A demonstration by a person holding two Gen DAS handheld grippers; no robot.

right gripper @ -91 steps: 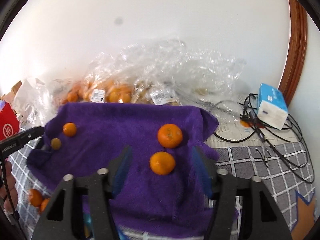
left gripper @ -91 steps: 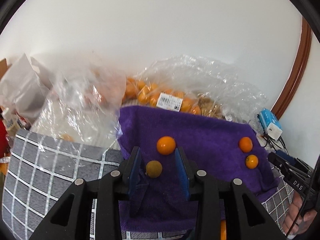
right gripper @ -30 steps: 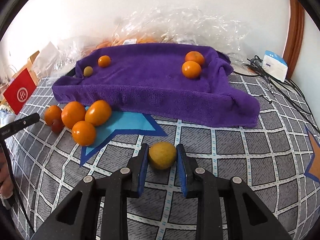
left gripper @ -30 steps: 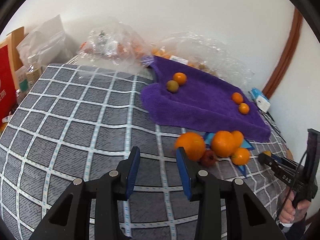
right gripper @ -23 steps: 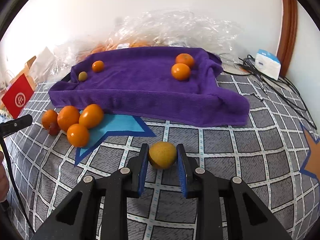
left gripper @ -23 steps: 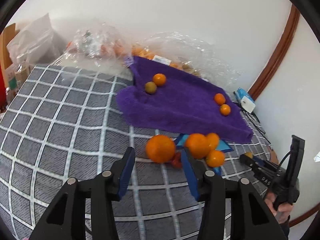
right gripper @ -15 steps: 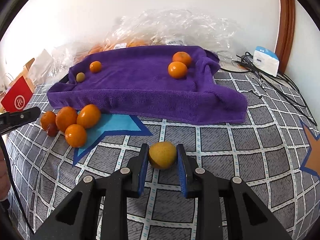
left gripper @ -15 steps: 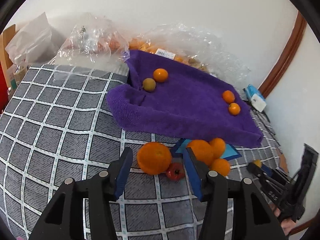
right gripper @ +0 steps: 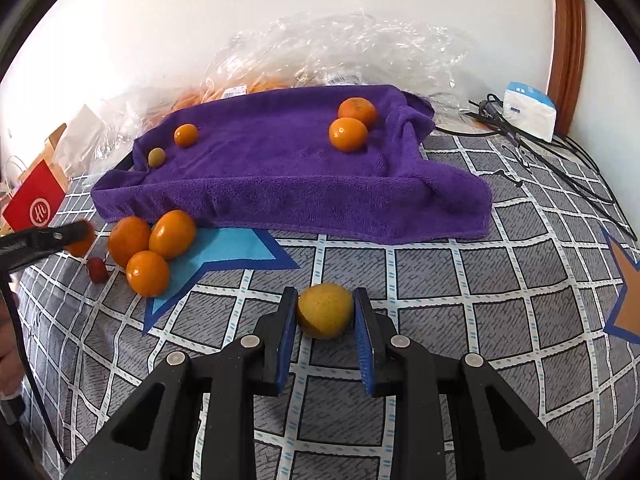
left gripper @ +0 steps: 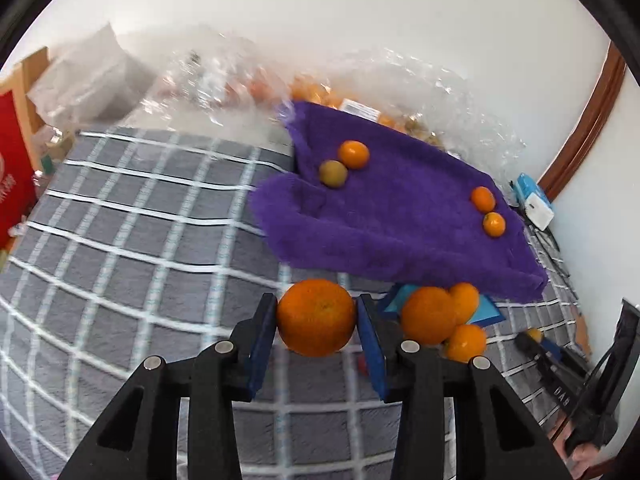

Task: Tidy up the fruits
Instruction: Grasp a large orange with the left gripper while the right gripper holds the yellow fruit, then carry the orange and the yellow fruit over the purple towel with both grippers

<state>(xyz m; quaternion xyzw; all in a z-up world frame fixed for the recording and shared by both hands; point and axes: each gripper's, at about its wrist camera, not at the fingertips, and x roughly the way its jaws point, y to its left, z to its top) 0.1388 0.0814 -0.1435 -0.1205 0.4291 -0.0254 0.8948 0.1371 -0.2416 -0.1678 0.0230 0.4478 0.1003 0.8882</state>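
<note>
My left gripper [left gripper: 316,307] is closing on a large orange [left gripper: 316,324], and both blue pads touch its sides just in front of the purple towel [left gripper: 400,216]. Beside it lie three more oranges [left gripper: 430,314] on the checked cloth. My right gripper [right gripper: 325,300] is shut on a yellow fruit [right gripper: 325,312] low over the grey checked cloth. On the purple towel [right gripper: 280,160] sit two oranges [right gripper: 348,133] at the right, a small orange [right gripper: 185,135] and a greenish fruit [right gripper: 156,157] at the left.
Clear plastic bags of fruit [right gripper: 340,52] are heaped against the wall behind the towel. A red box [right gripper: 34,204] stands at the left, a white and blue box [right gripper: 528,110] with black cables at the right. A small red fruit [right gripper: 97,269] lies by the oranges.
The left gripper came up to the large orange, its jaws widened and then closed around it. The right gripper has kept still with the yellow fruit in it.
</note>
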